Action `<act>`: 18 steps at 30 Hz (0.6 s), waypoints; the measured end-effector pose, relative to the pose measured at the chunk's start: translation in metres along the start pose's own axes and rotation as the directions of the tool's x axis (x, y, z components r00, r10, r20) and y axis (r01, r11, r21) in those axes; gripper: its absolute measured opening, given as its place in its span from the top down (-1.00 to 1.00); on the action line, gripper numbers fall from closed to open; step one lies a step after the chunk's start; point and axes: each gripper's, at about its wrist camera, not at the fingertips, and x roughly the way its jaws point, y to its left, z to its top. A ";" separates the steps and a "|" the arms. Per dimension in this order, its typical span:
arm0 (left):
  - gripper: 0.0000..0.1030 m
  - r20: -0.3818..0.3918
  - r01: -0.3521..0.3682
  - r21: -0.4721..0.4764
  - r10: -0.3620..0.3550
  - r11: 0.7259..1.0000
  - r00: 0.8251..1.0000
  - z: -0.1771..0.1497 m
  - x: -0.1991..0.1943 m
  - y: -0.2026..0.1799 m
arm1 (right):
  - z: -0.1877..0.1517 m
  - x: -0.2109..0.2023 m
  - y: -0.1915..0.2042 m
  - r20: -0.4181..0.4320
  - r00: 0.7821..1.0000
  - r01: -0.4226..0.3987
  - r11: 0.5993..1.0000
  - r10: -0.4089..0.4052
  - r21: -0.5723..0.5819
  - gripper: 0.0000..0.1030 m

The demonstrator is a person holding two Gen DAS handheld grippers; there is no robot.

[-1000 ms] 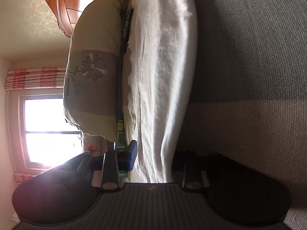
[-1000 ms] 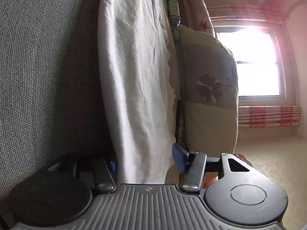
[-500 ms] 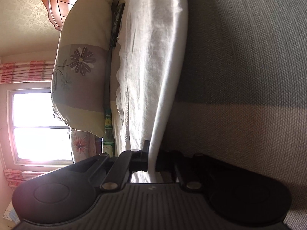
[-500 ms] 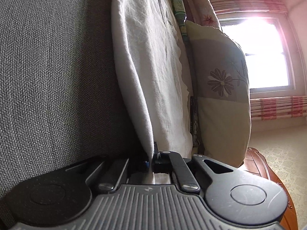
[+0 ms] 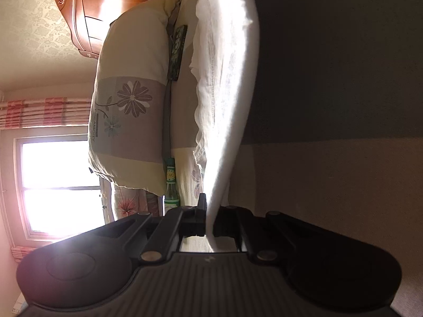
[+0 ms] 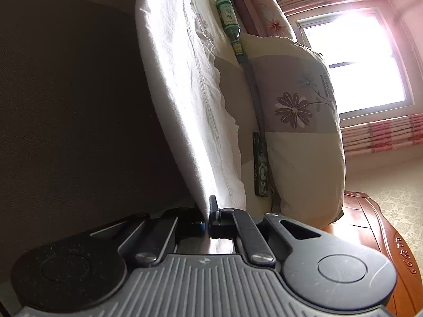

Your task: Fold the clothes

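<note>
Left gripper (image 5: 208, 219) and right gripper (image 6: 207, 220): jaws just closed, each pinching the white cloth's (image 5: 227, 79) near edge. Edge now lifted off the grey sofa (image 6: 66, 105); fold may begin.

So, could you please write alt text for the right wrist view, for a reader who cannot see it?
The right gripper is shut on the edge of a white garment, which stretches away from it above a grey fabric surface. Beside the garment lie a green bottle and a flowered pillow, with a bright window behind.
</note>
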 end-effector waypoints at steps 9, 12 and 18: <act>0.99 0.016 0.086 0.054 -0.086 0.995 0.996 -0.022 -0.075 -0.045 | -0.001 -0.084 0.037 0.019 0.992 -0.122 0.992 0.123 -0.027 0.90; 0.99 0.035 0.117 0.056 -0.119 0.992 0.992 -0.028 -0.098 -0.057 | -0.002 -0.097 0.044 0.007 0.985 -0.170 0.985 0.170 -0.029 0.90; 0.99 0.035 0.166 0.036 -0.167 0.985 0.985 -0.037 -0.111 -0.091 | -0.002 -0.106 0.077 -0.029 0.966 -0.258 0.965 0.257 -0.040 0.89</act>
